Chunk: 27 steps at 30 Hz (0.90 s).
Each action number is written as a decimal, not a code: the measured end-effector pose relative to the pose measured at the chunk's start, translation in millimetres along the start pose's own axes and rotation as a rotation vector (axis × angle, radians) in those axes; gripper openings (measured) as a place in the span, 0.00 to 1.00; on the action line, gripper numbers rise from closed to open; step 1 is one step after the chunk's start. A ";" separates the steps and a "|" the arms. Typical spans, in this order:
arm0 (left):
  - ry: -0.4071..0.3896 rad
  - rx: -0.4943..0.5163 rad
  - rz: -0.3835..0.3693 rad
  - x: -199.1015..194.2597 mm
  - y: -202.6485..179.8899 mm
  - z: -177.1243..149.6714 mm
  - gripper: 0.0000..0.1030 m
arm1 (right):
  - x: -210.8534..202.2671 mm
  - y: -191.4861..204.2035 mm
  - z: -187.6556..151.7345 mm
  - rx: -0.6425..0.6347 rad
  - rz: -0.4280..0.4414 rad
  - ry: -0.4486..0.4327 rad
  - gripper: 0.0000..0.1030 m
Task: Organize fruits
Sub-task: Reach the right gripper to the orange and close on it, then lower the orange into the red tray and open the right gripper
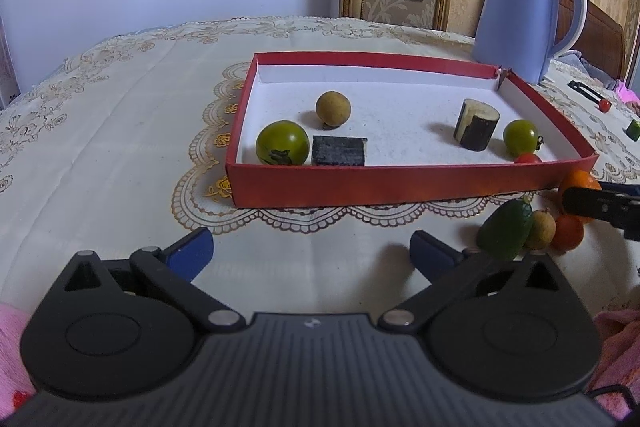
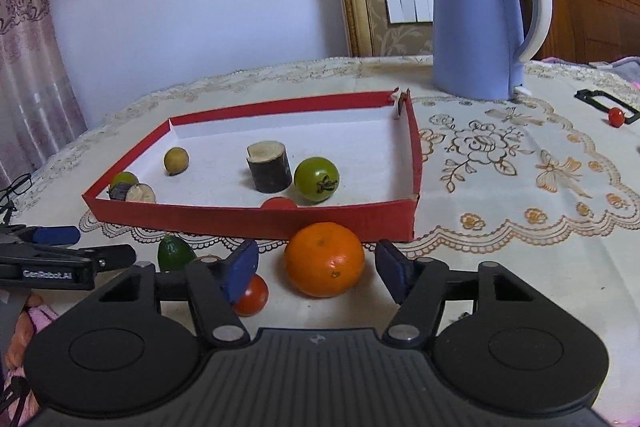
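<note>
Now the right gripper [image 2: 316, 273] sits low on the table [image 2: 500, 267], its jaws part open on either side of the orange [image 2: 324, 259] and not yet pressing it. That spot looks picked so the jaws can squeeze the orange and lift it. The red box [image 2: 256, 219] lies just behind, so the trip should be short. It already holds green tomatoes, a small brown fruit and dark cut pieces. The left gripper [image 1: 312, 253] waits near the box with jaws wide and holding nothing.
</note>
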<state>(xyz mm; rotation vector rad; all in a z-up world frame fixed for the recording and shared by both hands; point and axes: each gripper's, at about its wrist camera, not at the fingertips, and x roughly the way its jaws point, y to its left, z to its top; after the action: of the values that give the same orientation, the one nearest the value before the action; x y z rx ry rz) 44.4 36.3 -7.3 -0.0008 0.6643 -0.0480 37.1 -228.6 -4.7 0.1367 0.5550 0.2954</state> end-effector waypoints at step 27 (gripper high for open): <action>-0.003 -0.005 -0.003 0.0 1.4 0.1 1.00 | 24.3 -10.5 44.9 -0.099 -0.112 -0.062 0.42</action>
<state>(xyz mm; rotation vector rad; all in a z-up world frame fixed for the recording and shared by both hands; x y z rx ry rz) 44.5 37.7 -7.2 -0.0063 0.6617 -0.0497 83.3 -233.2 18.9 0.0189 0.4834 0.2083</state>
